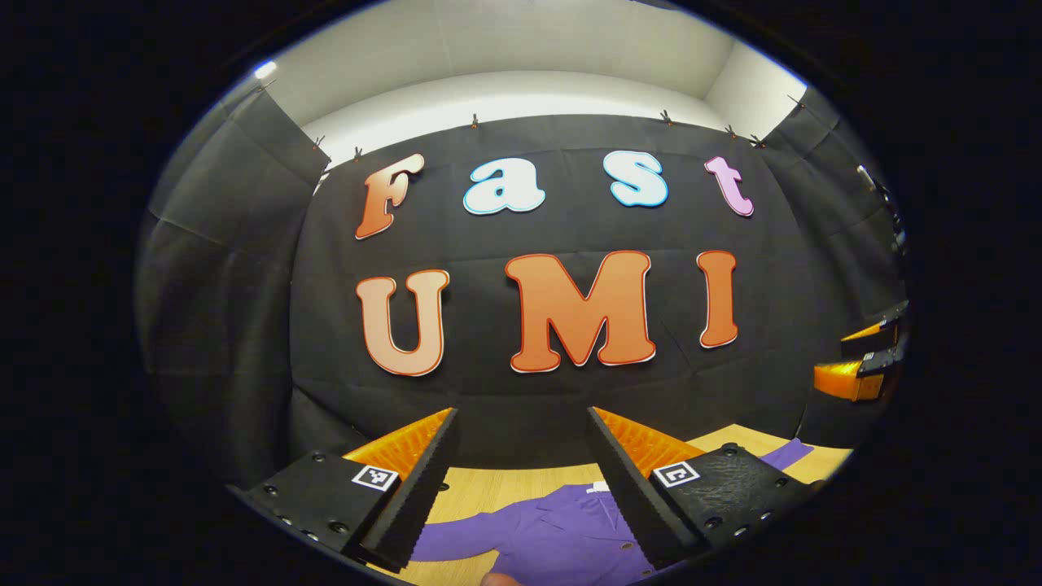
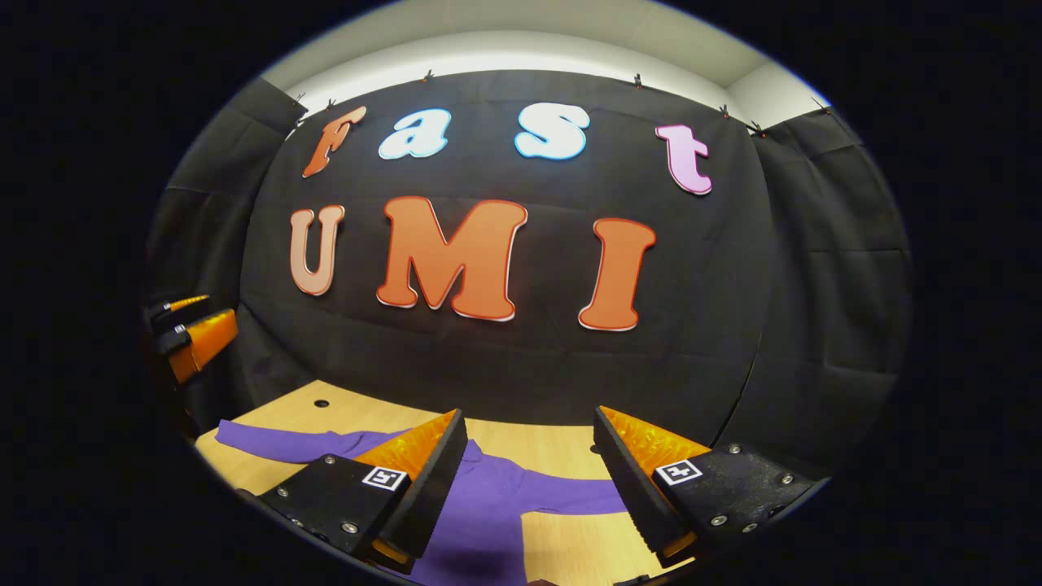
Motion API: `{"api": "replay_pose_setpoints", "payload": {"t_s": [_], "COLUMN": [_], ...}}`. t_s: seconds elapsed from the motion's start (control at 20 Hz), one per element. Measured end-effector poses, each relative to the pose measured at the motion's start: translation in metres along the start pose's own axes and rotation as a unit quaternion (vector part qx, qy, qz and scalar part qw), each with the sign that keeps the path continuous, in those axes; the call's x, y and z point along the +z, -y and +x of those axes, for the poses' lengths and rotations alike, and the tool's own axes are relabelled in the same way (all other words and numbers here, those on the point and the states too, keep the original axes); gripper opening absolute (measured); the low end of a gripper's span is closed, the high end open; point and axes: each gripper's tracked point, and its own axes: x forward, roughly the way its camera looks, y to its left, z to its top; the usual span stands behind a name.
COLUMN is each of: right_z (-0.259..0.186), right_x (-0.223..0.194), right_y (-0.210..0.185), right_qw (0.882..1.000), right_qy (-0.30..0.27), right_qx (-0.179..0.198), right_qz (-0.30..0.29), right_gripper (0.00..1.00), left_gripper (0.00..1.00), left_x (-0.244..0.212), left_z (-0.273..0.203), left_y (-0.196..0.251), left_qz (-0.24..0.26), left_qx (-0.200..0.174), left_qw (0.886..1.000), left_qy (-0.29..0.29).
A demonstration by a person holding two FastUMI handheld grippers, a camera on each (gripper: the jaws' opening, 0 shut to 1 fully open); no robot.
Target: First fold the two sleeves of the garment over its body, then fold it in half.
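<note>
Left gripper view: both tools (image 1: 521, 480) (image 2: 529, 480) gape above the flat purple garment (image 1: 553, 533).

- A light wooden table (image 2: 562, 448) is lying low and ahead of the right gripper, and is showing in the left gripper view (image 1: 505, 484) just beyond the fingers.
- A small dark hole (image 2: 321, 403) is sitting in the tabletop, ahead and to the left.
- A black cloth wall (image 1: 521, 391) is hanging straight ahead, creased in places.
- Small clips (image 1: 475, 122) are pinning the cloth's top edge.
- A pale wall (image 1: 505, 89) is rising above the cloth.
</note>
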Motion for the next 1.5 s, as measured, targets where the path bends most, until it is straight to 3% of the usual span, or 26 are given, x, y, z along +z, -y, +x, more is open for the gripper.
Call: {"api": "replay_pose_setpoints", "payload": {"t_s": [0.45,0.65,0.9,1.2,1.5], "right_z": [0.051,0.073,0.099,0.125,0.151], "right_x": [-0.078,-0.133,-0.187,-0.220,-0.268], "right_y": [0.099,0.152,0.195,0.217,0.235], "right_qw": [0.994,0.983,0.959,0.929,0.882], "right_qy": [-0.088,-0.159,-0.257,-0.348,-0.441], "right_qx": [-0.058,-0.085,-0.094,-0.058,-0.024], "right_qz": [0.034,0.036,0.074,0.114,0.165], "right_gripper": [0.95,0.95,0.96,0.96,0.97], "left_gripper": [0.98,0.98,0.98,0.98,0.98], "left_x": [0.003,-0.003,-0.013,-0.022,-0.024], "left_z": [-0.003,-0.003,-0.001,-0.004,-0.007], "left_y": [0.037,0.051,0.055,0.060,0.056], "left_qz": [0.013,0.019,0.036,0.056,0.075], "left_qx": [0.018,0.026,0.055,0.084,0.112], "left_qw": [1.000,0.999,0.997,0.994,0.988], "left_qy": [-0.001,-0.011,-0.029,-0.052,-0.071]}}
